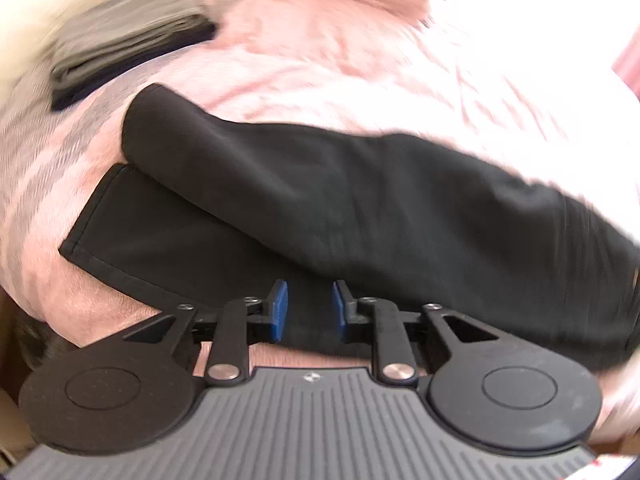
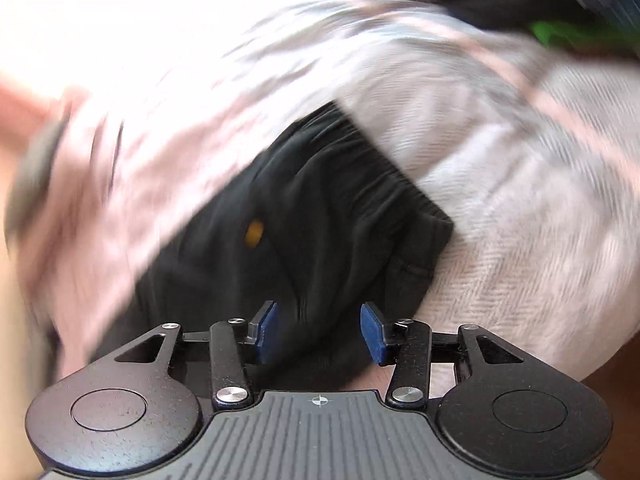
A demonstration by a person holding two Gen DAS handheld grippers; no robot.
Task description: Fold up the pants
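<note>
pants: black pants (image 1: 360, 208) lie across the middle of the left wrist view on a pink bedspread (image 1: 320, 72), 1 layer doubled over another so a hemmed leg end shows at lower left; this looks like a fold just laid down
waistband: in the right wrist view the gathered waistband (image 2: 396, 168) runs from centre toward the right, with a small yellow spot (image 2: 254, 234) on the cloth left of centre
left gripper: left gripper (image 1: 309, 310) sits at lower centre, jaws a narrow gap apart over the black cloth, pads pressing nothing, probably having let go
right gripper: right gripper (image 2: 318, 332) at lower centre, jaws clearly wider, cloth beneath them but none pinched
other clothes: a folded grey and dark stack (image 1: 132, 44) at upper left of the left wrist view, likely finished items set aside
blur: both views are smeared, so fine creases are hard to read
next: another fold likely needs a fresh grip at each end
</note>
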